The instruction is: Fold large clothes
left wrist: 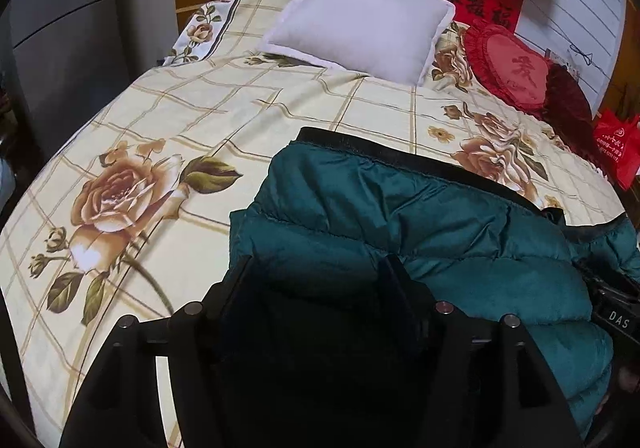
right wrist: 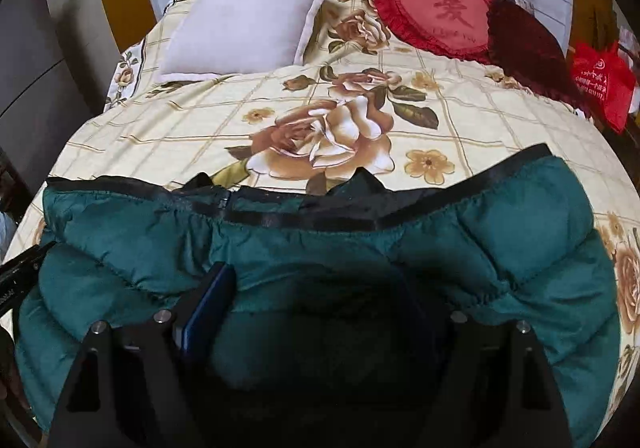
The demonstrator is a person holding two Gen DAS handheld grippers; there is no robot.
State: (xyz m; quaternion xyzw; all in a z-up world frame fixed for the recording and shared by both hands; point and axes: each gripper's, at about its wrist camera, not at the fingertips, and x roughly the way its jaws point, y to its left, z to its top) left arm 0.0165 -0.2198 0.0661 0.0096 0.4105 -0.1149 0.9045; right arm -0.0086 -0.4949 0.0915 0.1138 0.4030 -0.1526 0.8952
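- Bed (right wrist: 168, 127) w/ floral cover: we've got the teal puffer jacket (right wrist: 320, 248) lying on its near part, black hem band facing the pillow (right wrist: 248, 27).
- Jacket looks doubled over into a thick bundle, so we judge at least one fold done; sleeves not visible, final tidy prob. left.
- Left gripper (left wrist: 320, 288): jaws released, spread over the jacket's left side, gripping nothing.
- Right gripper (right wrist: 316, 300): jaws also released wide over the middle.
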